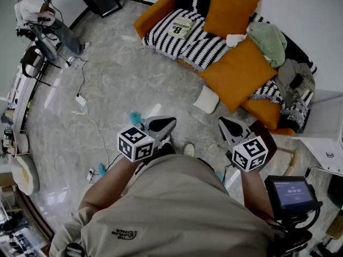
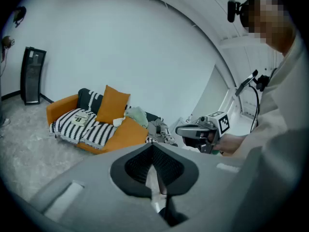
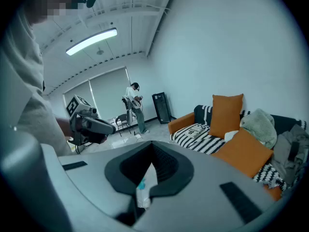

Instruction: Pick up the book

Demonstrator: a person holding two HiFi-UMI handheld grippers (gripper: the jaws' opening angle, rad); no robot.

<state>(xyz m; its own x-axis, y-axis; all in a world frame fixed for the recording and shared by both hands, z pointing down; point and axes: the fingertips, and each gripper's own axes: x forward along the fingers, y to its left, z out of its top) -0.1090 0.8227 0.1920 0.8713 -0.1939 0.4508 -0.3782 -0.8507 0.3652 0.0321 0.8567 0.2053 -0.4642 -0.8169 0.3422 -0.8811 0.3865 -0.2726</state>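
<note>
The book (image 1: 181, 27) is a pale paperback with dark print. It lies flat on the black-and-white striped blanket (image 1: 198, 47) on the orange sofa (image 1: 153, 15), far ahead of both grippers. My left gripper (image 1: 169, 122) and right gripper (image 1: 223, 123) hang side by side in front of my torso, over the floor, both shut with nothing between the jaws. In the left gripper view the book (image 2: 78, 118) is small on the sofa at the left, beyond the shut left gripper (image 2: 154, 164); the right gripper (image 2: 179, 131) shows at the right. From the right gripper (image 3: 150, 166) the book (image 3: 197, 130) lies ahead to the right.
Two orange cushions (image 1: 236, 71), a green cloth (image 1: 269, 40) and piled clothes (image 1: 293, 82) fill the sofa's right part. A white pillow (image 1: 206, 99) lies on the marble floor before it. A power strip (image 1: 81, 100) with cables lies left. A person (image 1: 37, 12) sits far left. A screen (image 1: 292, 193) stands right.
</note>
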